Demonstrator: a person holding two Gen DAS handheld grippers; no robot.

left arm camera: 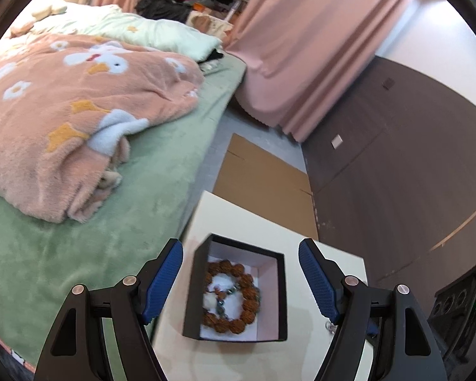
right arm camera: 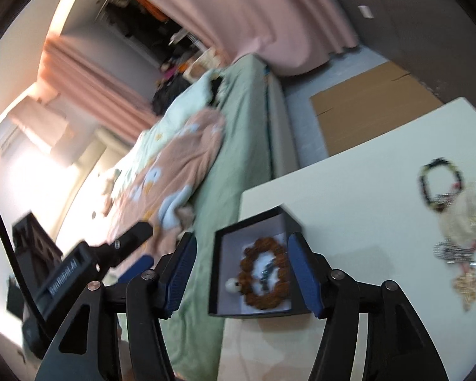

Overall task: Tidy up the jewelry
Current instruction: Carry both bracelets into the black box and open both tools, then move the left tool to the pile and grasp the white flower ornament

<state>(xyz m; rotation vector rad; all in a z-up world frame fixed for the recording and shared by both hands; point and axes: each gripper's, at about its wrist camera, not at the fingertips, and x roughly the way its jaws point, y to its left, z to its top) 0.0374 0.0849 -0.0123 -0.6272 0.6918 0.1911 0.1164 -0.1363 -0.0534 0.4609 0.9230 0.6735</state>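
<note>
A black open jewelry box (left arm camera: 234, 289) with a pale lining sits on the white table (left arm camera: 206, 216) near its left edge. A brown beaded bracelet (left arm camera: 233, 295) lies inside it. My left gripper (left arm camera: 241, 282) is open and hovers over the box, fingers apart on either side. In the right wrist view the same box (right arm camera: 254, 270) with the bracelet (right arm camera: 265, 274) lies between my right gripper's (right arm camera: 242, 273) open fingers, apart from them. More jewelry lies on the table to the right: a black and yellow beaded bracelet (right arm camera: 439, 184) and a cluster of silver and gold pieces (right arm camera: 460, 254).
A bed with a green sheet (left arm camera: 79, 238) and a pink blanket (left arm camera: 63, 111) is left of the table. Flat cardboard (left arm camera: 263, 174) lies on the floor beyond it. Pink curtains (left arm camera: 317, 47) and a brown wall (left arm camera: 412, 158) stand behind. The left gripper's body (right arm camera: 79, 270) shows at left.
</note>
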